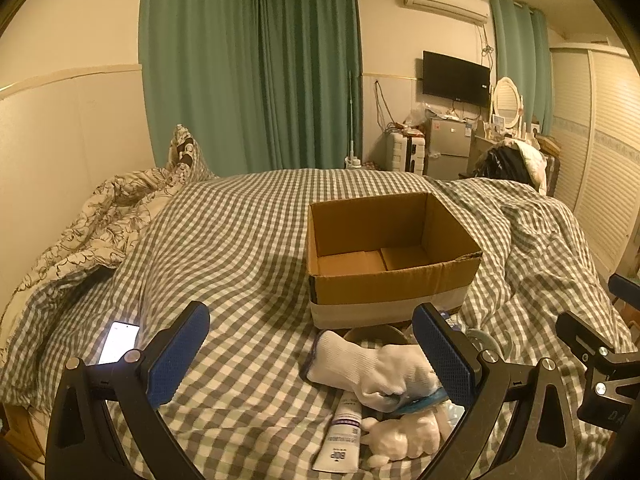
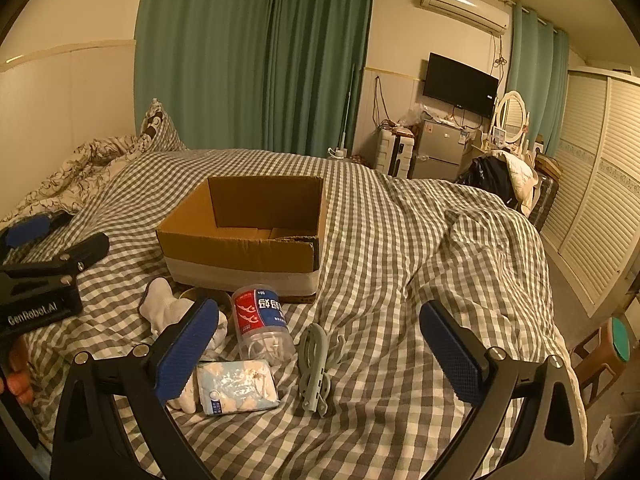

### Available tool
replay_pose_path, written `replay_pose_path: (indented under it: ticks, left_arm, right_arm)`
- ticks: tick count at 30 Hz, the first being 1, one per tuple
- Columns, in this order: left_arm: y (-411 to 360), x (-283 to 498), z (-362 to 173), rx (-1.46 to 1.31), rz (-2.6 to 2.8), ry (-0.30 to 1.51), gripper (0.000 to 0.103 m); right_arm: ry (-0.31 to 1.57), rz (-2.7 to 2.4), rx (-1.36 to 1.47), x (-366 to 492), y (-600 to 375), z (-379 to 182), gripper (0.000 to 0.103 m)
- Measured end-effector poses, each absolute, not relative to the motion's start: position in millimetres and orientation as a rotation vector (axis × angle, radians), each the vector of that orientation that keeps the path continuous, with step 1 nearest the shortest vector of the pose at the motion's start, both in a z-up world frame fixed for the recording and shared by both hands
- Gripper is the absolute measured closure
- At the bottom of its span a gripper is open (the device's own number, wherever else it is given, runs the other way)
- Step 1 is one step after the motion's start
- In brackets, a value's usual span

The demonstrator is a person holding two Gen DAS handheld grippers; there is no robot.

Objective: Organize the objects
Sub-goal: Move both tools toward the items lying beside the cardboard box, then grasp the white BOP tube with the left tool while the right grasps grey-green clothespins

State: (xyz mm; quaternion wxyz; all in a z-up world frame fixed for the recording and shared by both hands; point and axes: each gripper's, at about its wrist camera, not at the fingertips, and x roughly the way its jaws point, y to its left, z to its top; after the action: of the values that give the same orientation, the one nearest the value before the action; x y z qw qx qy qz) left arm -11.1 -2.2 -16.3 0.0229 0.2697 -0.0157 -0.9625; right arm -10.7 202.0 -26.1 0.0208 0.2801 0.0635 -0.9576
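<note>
An empty cardboard box (image 1: 394, 256) (image 2: 244, 236) stands open on the checked bed cover. In front of it lies a small pile: a white knitted glove (image 1: 372, 368) (image 2: 164, 308), a white tube (image 1: 342, 436), a pale soft toy (image 1: 404, 436), a clear jar with a red and blue label (image 2: 262, 320), a tissue pack (image 2: 236, 386) and a grey-green folding hanger (image 2: 316, 368). My left gripper (image 1: 312, 354) hangs open over the glove and tube. My right gripper (image 2: 320, 354) is open above the jar and hanger. Neither touches anything.
A lit phone (image 1: 119, 342) lies on the cover at the left. A crumpled floral duvet (image 1: 92, 232) is piled by the left wall. Beyond the bed stand a small fridge (image 2: 438, 154), a dressing table and a wardrobe; a stool (image 2: 604, 356) is at the right.
</note>
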Motion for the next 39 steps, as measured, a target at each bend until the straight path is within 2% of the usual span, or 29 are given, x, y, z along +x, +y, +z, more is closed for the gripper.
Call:
replay_pose_path:
  ticks: [9, 17, 19, 23, 25, 27, 34, 35, 36, 37, 39]
  left_arm:
    - [-17.6, -17.4, -21.8, 0.902, -2.963, -0.012, 0.000]
    - [-3.0, -26.0, -65.5, 1.081, -2.920, -0.171, 0.001]
    - [-1.6, -28.7, -79.4, 1.150, -2.903, -0.193, 0.010]
    - [2.5, -32.5, -102.7, 1.273, -2.886, -0.241, 0.017]
    - [6.7, -36.1, -116.7, 1.363, -2.882, -0.263, 0.026]
    - [9.8, -39.9, -132.9, 1.459, -2.864, -0.270, 0.031]
    - [18.7, -46.3, -153.6, 1.488, -2.837, -0.385, 0.033]
    - [20.7, -46.7, -155.9, 1.498, -2.842, -0.397, 0.035]
    - [23.2, -47.3, -157.2, 1.518, -2.853, -0.405, 0.047]
    - [24.8, -46.4, -158.6, 1.542, -2.870, -0.408, 0.062]
    - [28.1, -43.6, -159.9, 1.585, -2.902, -0.426, 0.075]
  right_arm:
    - [0.197, -2.967, 0.896, -13.4, 206.2, -26.8, 0.006]
    - [0.181, -2.935, 0.987, -22.8, 212.8, -42.6, 0.011]
    - [0.190, -2.919, 1.045, -28.0, 214.4, -53.8, 0.016]
    - [0.209, -2.854, 1.170, -42.9, 214.2, -82.9, 0.025]
    - [0.218, -2.807, 1.246, -53.8, 212.2, -102.0, 0.031]
    - [0.237, -2.765, 1.320, -62.9, 210.0, -118.8, 0.036]
    - [0.236, -2.653, 1.523, -89.4, 208.8, -157.5, 0.037]
    - [0.225, -2.639, 1.550, -93.6, 209.3, -162.2, 0.037]
    - [0.209, -2.622, 1.574, -97.3, 210.1, -166.3, 0.041]
    - [0.202, -2.607, 1.584, -98.9, 210.0, -167.3, 0.050]
    - [0.216, -2.585, 1.590, -98.6, 206.4, -168.5, 0.064]
